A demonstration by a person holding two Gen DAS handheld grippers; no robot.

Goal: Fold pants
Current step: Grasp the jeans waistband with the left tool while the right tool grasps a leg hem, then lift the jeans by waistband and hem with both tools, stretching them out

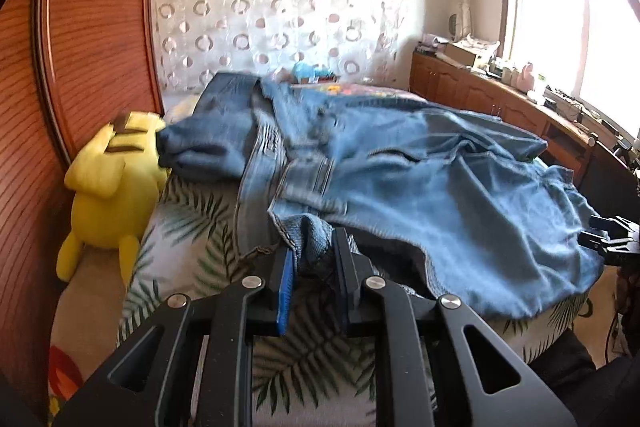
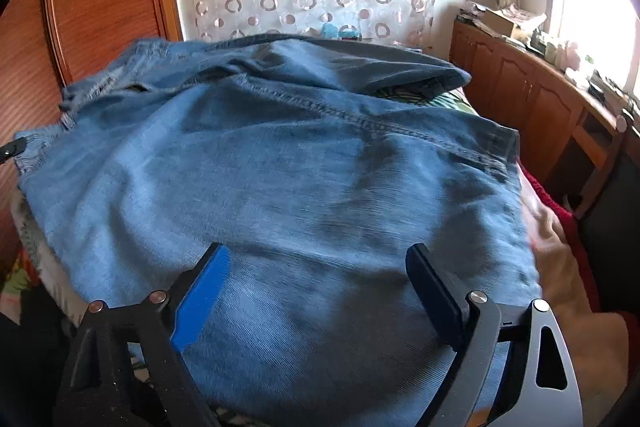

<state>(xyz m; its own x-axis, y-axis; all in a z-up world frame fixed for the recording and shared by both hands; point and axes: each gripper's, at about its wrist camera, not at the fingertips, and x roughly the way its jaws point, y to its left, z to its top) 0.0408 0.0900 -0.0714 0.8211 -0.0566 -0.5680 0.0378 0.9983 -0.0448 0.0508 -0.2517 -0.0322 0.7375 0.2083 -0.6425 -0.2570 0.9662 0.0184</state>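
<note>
Left hand-held gripper (image 1: 314,247) pinches rumpled blue jeans (image 1: 420,179).

Pants (image 1: 400,179) lie on bed (image 1: 192,227) ahead of me; plush toy (image 1: 112,183) at their left, cabinets (image 1: 500,99) along right wall, curtain (image 1: 276,7) behind.

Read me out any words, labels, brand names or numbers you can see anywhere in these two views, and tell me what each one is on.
None can be read.
The jeans show only stitching, no legible tag.
The yellow plush toy carries no text.
The boxes and clutter on the wooden cabinet by the window are too small and washed out to read.
The left gripper and right gripper bear no markings.
</note>
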